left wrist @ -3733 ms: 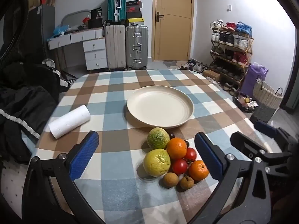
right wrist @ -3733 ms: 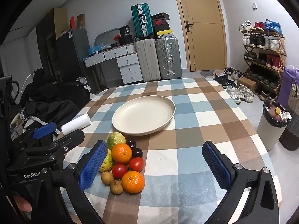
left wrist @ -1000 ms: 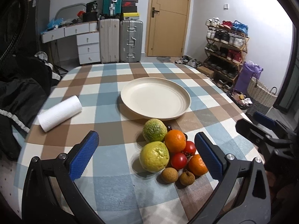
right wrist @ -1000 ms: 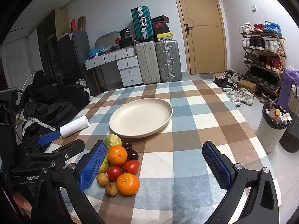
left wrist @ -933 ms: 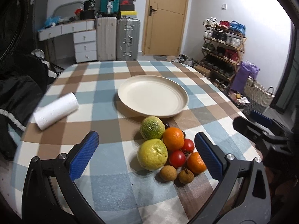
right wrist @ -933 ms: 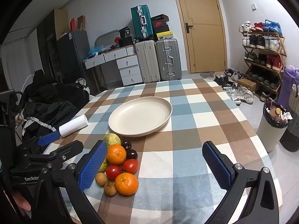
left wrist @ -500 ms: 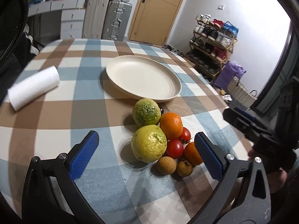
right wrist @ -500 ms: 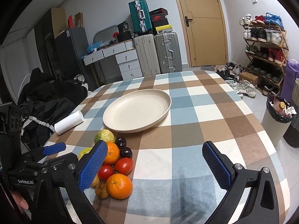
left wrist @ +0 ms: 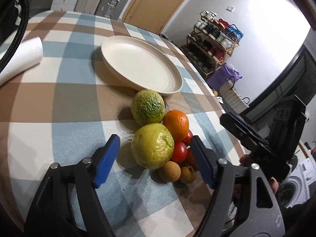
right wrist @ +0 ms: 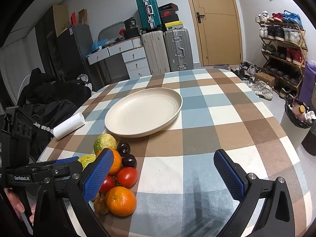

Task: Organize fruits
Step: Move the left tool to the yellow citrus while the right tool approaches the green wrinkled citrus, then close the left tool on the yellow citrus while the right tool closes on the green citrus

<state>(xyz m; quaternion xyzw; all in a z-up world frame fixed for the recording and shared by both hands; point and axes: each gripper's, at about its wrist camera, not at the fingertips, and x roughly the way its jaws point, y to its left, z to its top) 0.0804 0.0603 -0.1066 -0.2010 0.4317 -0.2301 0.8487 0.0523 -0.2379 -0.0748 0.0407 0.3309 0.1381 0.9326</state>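
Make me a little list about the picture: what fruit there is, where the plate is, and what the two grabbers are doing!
fruit: pile with two green-yellow fruits, nearer one; two oranges, one at the front; tomatoes; dark plums; small brown fruits
plate: cream plate, nothing on it, just behind the pile
paper roll: paper roll lying on the tablecloth
left gripper: left gripper, jaws just been closing, either side of the nearer green-yellow fruit, not touching it
right gripper: right gripper, jaws open, nothing between them
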